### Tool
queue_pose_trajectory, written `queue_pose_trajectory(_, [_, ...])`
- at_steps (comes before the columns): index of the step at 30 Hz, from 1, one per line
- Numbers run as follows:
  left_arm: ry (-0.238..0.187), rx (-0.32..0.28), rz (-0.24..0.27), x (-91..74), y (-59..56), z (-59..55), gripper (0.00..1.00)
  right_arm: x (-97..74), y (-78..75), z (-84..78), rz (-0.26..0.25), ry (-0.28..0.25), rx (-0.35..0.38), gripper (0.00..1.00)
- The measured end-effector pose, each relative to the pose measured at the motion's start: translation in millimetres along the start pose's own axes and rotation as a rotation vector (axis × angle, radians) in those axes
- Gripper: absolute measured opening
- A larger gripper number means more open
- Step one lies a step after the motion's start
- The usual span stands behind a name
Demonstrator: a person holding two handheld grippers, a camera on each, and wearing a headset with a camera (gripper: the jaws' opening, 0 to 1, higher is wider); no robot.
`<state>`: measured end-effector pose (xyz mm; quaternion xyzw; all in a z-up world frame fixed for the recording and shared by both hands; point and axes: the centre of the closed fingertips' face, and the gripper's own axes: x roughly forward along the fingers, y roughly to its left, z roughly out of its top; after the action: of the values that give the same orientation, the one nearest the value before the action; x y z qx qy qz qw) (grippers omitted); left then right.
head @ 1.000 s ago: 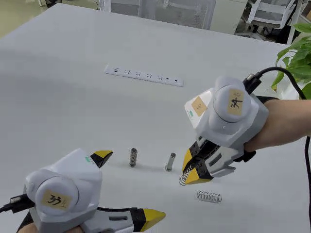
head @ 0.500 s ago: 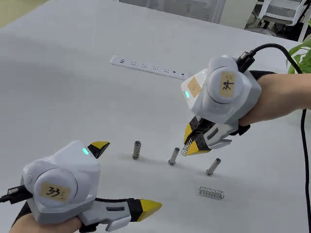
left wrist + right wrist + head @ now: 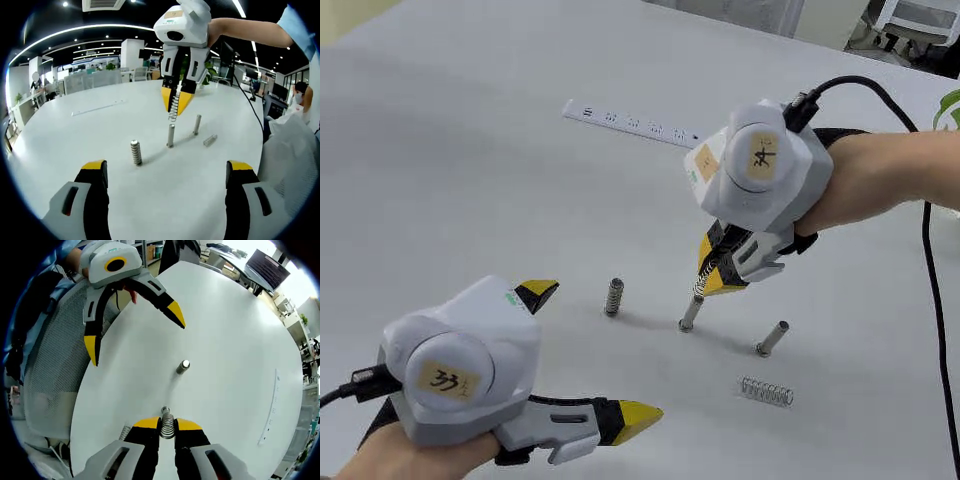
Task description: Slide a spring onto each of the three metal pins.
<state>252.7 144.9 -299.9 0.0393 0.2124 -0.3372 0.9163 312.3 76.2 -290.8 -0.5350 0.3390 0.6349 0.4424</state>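
Three metal pins stand on the white table [image 3: 470, 200]. The left pin [image 3: 614, 296] [image 3: 135, 152] wears a spring. The middle pin [image 3: 690, 315] [image 3: 170, 136] and the right pin [image 3: 772, 338] [image 3: 197, 124] are bare. My right gripper [image 3: 715, 277] [image 3: 176, 100] [image 3: 167, 424] is shut on a spring [image 3: 701, 287] [image 3: 173, 107] [image 3: 167, 421], whose lower end hangs just over the middle pin's top. A loose spring [image 3: 766, 391] [image 3: 210, 140] lies right of the pins. My left gripper [image 3: 588, 355] [image 3: 166, 165] [image 3: 134, 335] is open, near the front edge, holding nothing.
A white power strip [image 3: 630, 122] [image 3: 97, 107] lies farther back on the table. A black cable [image 3: 930, 260] trails from the right gripper along the right side. A mesh chair [image 3: 55, 370] stands at the table's near edge.
My right gripper has carried its spring up and left, from low near the loose spring to just above the middle pin. The left gripper stays put, still open.
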Motion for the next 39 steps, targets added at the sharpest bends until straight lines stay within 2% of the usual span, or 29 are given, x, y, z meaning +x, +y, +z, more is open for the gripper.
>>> queue_pose_trajectory(22, [-0.009,-0.018,-0.011,-0.5,-1.9,-0.2,0.95,12.7,-0.5,-7.0,0.031,0.029,-0.007,0.07])
queue_pose_trajectory(39, [0.000,-0.028,-0.011,-0.8,-1.1,-4.1,0.92,38.9,1.0,-11.4,0.057,0.045,0.000,0.07])
